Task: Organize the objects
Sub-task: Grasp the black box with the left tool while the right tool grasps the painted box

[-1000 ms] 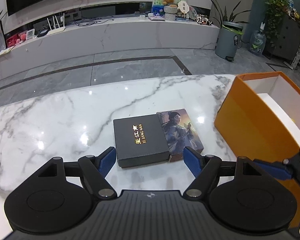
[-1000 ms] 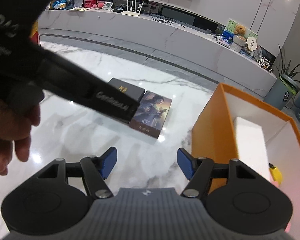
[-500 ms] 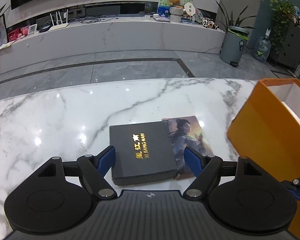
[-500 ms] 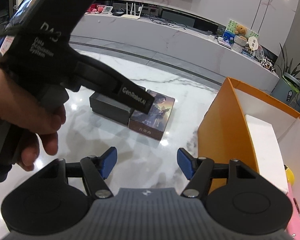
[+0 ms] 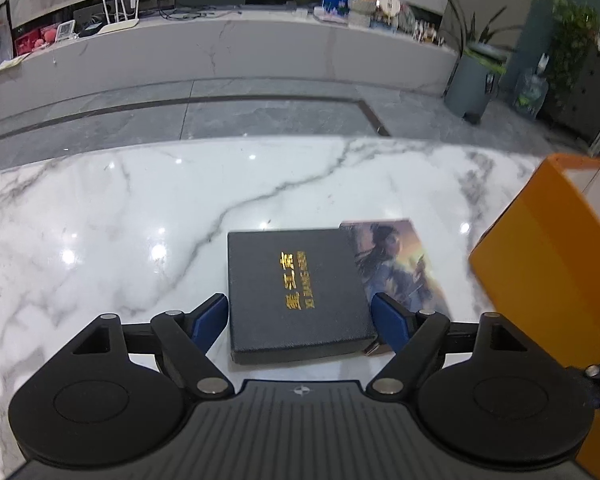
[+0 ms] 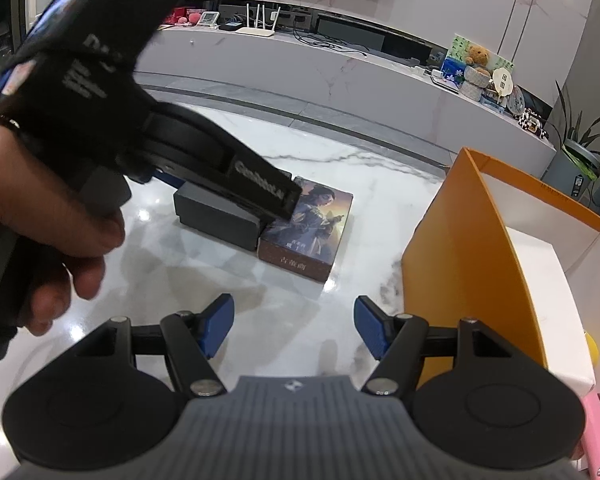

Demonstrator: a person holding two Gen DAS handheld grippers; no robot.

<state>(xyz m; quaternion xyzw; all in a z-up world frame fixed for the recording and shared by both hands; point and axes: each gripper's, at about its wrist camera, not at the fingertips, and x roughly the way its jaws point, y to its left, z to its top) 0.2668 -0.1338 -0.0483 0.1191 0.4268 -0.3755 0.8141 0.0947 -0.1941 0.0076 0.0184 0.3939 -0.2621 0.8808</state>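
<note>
My left gripper (image 5: 299, 316) is opening astride the black box (image 5: 296, 292); my right gripper (image 6: 294, 326), half open, holds nothing, orange bin (image 6: 472, 248) at two o'clock.

I see grey floor tiles (image 5: 260, 116) across the upper frame, a long marble TV bench (image 5: 228, 48) behind, plants (image 5: 572, 40) upper right.

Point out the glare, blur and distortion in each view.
Left wrist view: bright glare spots on the marble table; the gold lettering on the black box and the orange box are smeared by motion blur; fisheye bends the far table edge. Right wrist view: the left gripper and the hand holding it are blurred and close; the picture box is sharp; glare sits beside it.
</note>
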